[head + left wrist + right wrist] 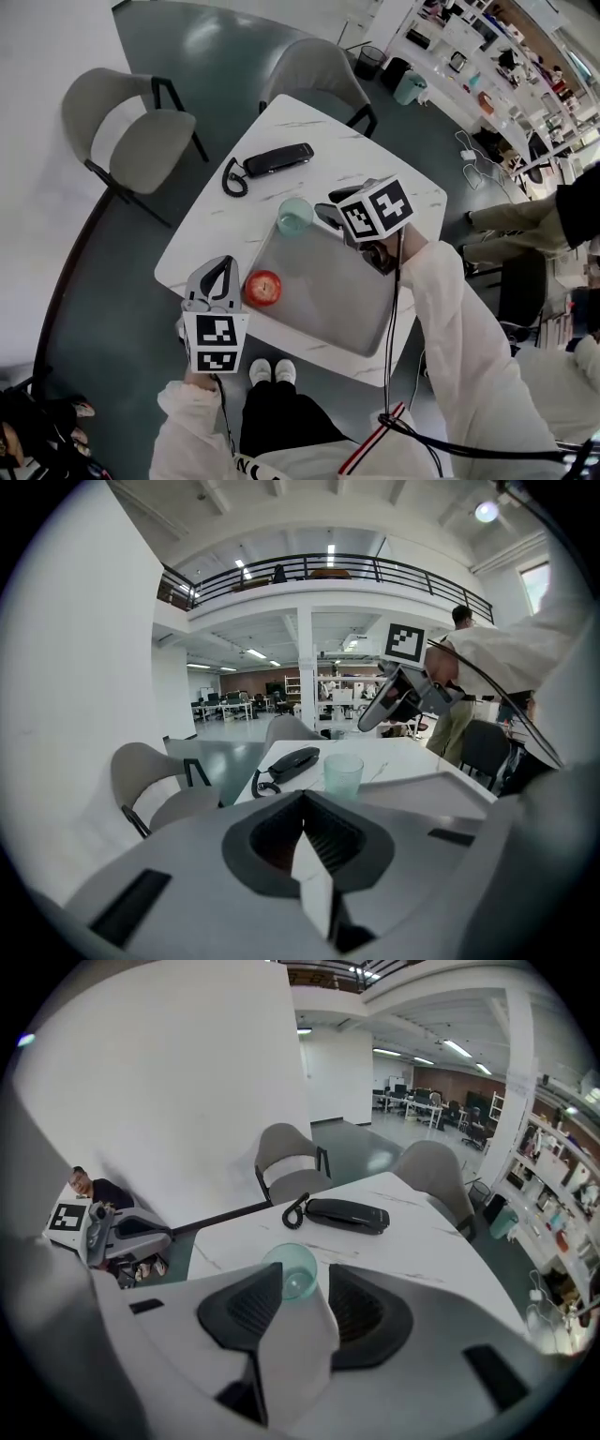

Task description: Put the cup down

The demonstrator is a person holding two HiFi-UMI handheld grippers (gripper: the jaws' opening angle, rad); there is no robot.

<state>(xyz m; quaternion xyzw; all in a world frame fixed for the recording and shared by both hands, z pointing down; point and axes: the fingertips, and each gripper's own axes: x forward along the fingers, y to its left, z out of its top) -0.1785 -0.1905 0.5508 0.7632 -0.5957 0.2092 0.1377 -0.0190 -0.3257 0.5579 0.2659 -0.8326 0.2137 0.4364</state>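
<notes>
Cup (294, 216) stands upright, mouth up; right gripper (326, 217) gapes wide, holding nothing.

A white marble-patterned tabletop (412, 202) is seen from above. A black corded telephone (277, 158) is laid on it near the far edge, a grey tray (328, 291) is set toward the near side, and a red apple (263, 288) is placed at the tray's left corner. A grey padded chair (131, 131) is stood apart at the far left, a second chair (314, 70) is drawn up at the far edge, and white shelving (487, 56) crowded with small items is seen at the upper right.
</notes>
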